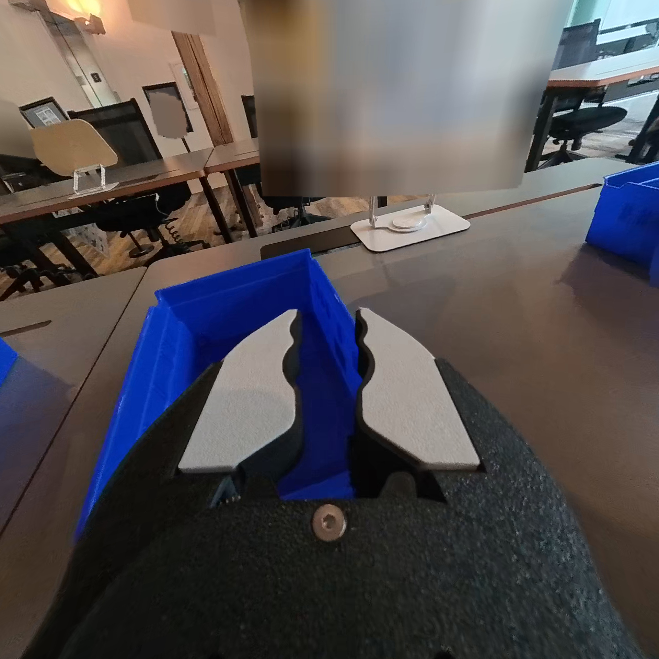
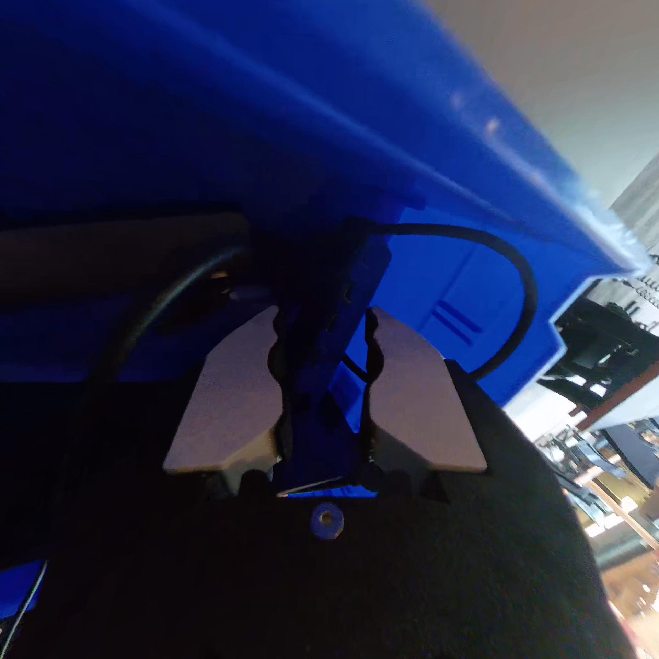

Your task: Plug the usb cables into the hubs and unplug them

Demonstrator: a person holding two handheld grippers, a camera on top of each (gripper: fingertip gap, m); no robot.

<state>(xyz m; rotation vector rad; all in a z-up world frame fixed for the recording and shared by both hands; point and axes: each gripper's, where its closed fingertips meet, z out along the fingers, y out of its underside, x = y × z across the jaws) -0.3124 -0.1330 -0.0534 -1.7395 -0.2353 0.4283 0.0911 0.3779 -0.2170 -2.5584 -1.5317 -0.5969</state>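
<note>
Blue bin [image 2: 445, 303] walls crowd the right hand-held gripper [image 2: 322, 321], narrowly parted around a dark hub whose cable [image 2: 513, 271] could snag. Left hand-held gripper [image 1: 328, 313] hovers narrow, empty.

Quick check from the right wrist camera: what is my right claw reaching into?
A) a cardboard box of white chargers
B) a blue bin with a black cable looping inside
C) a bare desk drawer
B: the right claw sits inside a blue bin, where a black cable loops.
</note>
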